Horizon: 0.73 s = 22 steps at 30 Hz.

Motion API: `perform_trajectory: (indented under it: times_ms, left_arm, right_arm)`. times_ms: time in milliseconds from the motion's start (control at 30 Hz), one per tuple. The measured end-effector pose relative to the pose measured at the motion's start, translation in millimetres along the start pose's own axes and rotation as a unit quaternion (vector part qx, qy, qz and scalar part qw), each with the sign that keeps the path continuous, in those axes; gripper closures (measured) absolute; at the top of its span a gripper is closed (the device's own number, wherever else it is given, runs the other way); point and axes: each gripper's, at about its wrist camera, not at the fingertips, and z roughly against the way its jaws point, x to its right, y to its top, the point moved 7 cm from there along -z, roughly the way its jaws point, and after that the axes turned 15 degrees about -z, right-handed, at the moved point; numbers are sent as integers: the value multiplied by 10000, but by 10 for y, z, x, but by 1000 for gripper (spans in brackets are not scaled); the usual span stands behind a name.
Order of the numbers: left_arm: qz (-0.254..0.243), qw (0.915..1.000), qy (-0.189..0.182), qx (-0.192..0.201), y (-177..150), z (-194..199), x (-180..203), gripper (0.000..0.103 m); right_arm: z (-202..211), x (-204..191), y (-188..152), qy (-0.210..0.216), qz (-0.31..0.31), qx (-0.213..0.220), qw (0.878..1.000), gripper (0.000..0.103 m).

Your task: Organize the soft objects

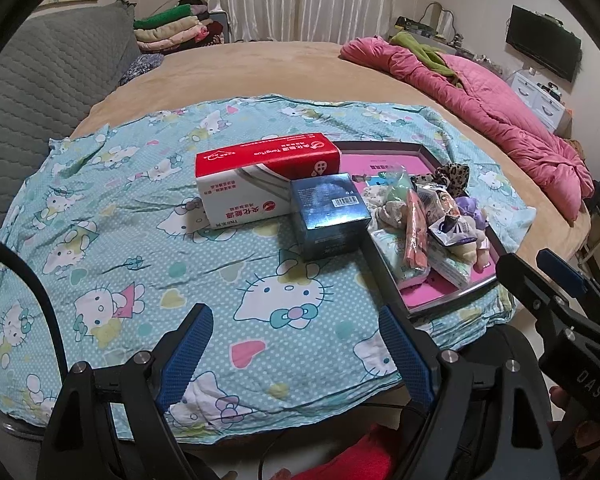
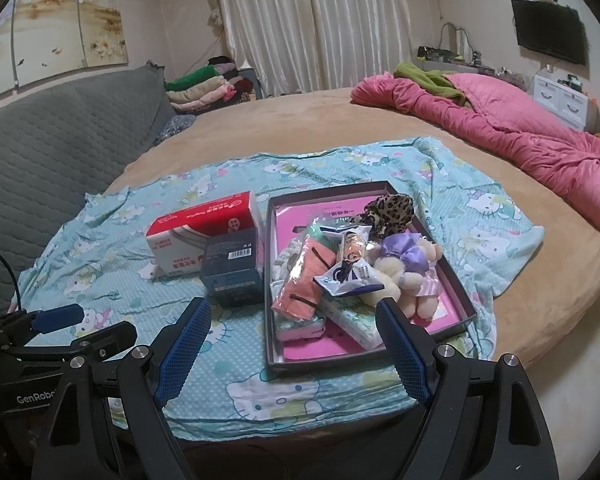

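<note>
I held both tools over the near edge of the bed. My left gripper stood with its jaws spread wide, nothing between the blue pads; only the sheet lay under it. My right gripper was likewise spread wide and empty, aimed at the near end of the tray. In the left view the right gripper showed at the right edge, just beside the tray's near corner; in the right view the left gripper showed at the lower left, over the sheet.

The soft items lay heaped in the dark-rimmed tray with the pink floor, which sat on the sheet to the right of the boxes. Contents, as far as I could tell:
- a plush toy with a purple bow, at the right side;
- a leopard-print piece at the far end;
- an orange packet leaning across the heap;
- a blue-and-white pouch on top, in the middle;
- tissue packs at the bottom, near end.

A red-and-white box lay on the sheet left of the tray. A dark blue box stood in front of it, touching the tray's left wall. A pink quilt lay bunched at the far right of the bed, well apart from the tray.
</note>
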Motion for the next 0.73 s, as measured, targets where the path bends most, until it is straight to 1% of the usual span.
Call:
perform_trajectory:
  times_ms: [500,667,733]
  left_arm:
    - [31,10000,16,-35,-23,-42,-12,18]
    - [60,9999,88,-109,-86,-112,-31,18]
    - [116,9998,37,-137,-116,-159,-45,18]
  right_arm:
    - [-1,-5,3,12,14,14,10000,18]
    - [-16,-3,8,66,35,49,10000,18]
    - [-34,6,2,137,16,14,9999,18]
